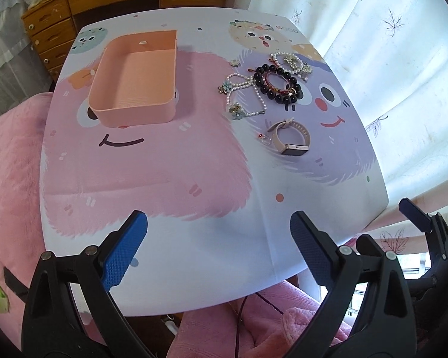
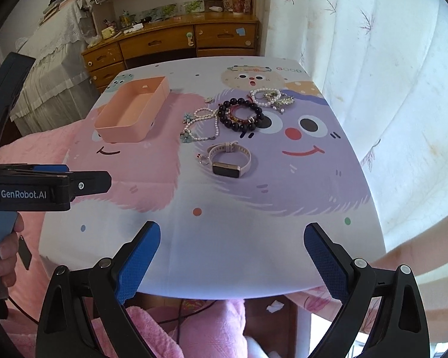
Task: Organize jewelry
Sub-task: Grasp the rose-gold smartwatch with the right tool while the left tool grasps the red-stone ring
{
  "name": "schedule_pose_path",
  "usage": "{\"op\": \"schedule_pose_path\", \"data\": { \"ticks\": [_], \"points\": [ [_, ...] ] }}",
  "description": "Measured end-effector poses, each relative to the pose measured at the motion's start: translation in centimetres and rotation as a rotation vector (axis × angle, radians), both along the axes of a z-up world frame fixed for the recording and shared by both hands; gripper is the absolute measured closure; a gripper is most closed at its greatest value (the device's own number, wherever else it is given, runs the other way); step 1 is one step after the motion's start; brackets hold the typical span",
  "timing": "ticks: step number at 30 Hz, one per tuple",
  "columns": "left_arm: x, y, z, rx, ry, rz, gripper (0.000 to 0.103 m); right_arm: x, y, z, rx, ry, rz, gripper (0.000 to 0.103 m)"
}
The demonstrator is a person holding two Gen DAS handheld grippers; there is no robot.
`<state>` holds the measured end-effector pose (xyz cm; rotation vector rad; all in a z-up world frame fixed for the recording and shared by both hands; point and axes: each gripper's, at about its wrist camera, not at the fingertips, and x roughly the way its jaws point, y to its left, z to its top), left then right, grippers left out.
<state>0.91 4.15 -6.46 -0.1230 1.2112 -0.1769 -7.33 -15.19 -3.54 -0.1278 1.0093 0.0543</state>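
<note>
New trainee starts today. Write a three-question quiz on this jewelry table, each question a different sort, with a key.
1. True or false: the peach tray already holds jewelry.
2. Which item lies nearest the grippers? A) dark bead bracelet B) smartwatch C) pearl necklace
3. Fill in: both the left gripper and the right gripper are ____.

Key: 1 false, the tray is empty; 2 B; 3 open, holding nothing, at the table near edge.
</note>
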Motion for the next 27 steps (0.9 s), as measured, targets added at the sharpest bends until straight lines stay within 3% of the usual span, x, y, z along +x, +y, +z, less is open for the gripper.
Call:
{"op": "schedule_pose_path", "data": {
  "ticks": [4, 8, 14, 21, 27],
  "points": [
    [1.3, -0.2, -0.7, 0.014, -0.017, -0.035, 0.007, 1.8, 0.0, -0.2, 0.005, -0.017, 0.033, 0.005],
    [3.1, -1.6, -1.8, 0.039, -0.068, -0.138, 0.007, 4.1, 0.4, -1.1, -0.025, -0.050, 0.163, 0.005],
    [6.2, -4.3, -4.4, 0.091, -0.139, -0.309, 0.018, 7.5, 1.8, -5.7, -0.156, -0.022, 0.473, 0.029],
    [9.5, -7.0, -7.3, 0.060, -0.159, -0.439, 0.034, 9.9, 2.2, -10.4, -0.241, -0.055, 0.672, 0.046],
    [10.7, -8.9, -9.3, 0.038, -0.165, -0.514, 0.049, 11.9, 1.9, -11.7, -0.246, -0.074, 0.754, 0.058]
  ]
}}
